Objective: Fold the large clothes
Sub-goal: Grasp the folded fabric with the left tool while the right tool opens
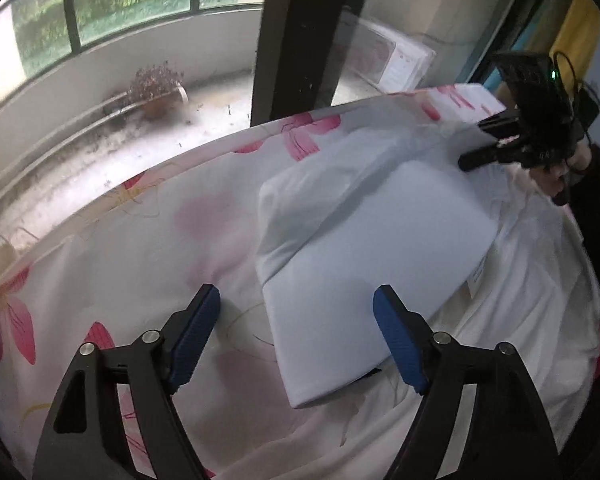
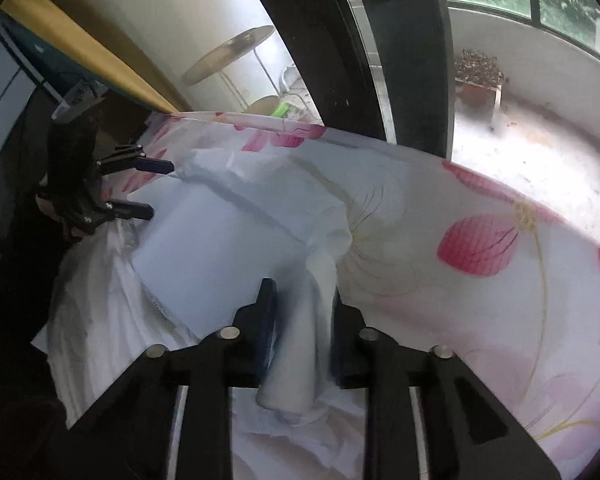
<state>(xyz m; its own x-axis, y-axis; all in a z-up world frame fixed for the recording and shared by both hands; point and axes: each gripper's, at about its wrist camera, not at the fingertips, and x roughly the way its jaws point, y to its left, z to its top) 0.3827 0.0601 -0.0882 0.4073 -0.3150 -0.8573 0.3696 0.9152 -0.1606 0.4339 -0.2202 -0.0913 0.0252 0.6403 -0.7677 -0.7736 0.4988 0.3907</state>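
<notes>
A white garment [image 1: 380, 248] lies partly folded on a flowered sheet [image 1: 120, 240]. In the left wrist view my left gripper [image 1: 296, 308] is open and empty, just above the garment's near edge. My right gripper [image 1: 476, 144] shows at the far right, on the garment's far end. In the right wrist view my right gripper [image 2: 304, 300] is shut on a bunched fold of the white garment [image 2: 236, 248]. The left gripper [image 2: 160, 190] shows open at the far left there.
The flowered sheet [image 2: 480, 280] covers a bed or table beside a dark window frame [image 1: 296, 36]. Beyond the glass is a balcony with a potted plant [image 1: 156, 88] and a white box [image 1: 384, 56]. A yellow curtain [image 2: 80, 48] hangs on one side.
</notes>
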